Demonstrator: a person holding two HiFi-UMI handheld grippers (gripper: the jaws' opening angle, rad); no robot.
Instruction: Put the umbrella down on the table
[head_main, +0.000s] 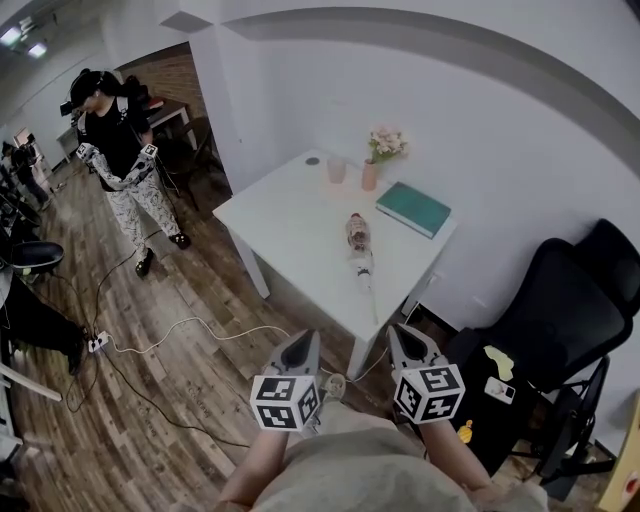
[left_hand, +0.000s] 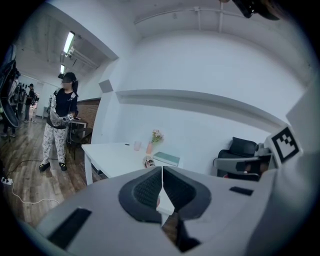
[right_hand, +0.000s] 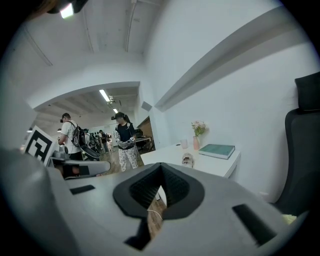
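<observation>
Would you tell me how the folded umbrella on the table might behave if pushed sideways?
The umbrella looks round and slim, so it would probably roll. Its gathered fabric likely gives softly. One end lies near the table edge, so it might fall.

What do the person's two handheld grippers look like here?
The left gripper and the right gripper both have smooth grey, wedge-shaped bodies that taper toward the tips. Each carries a white cube printed with black square markers. The jaws are lined with dark ribbed pads.

Smooth matt white table (head_main: 290, 222), grainy wood-plank floor (head_main: 60, 440), matt teal book (head_main: 413, 208), matt grey plastic left gripper (left_hand: 162, 172) with ribbed black pads (left_hand: 147, 192)
</observation>
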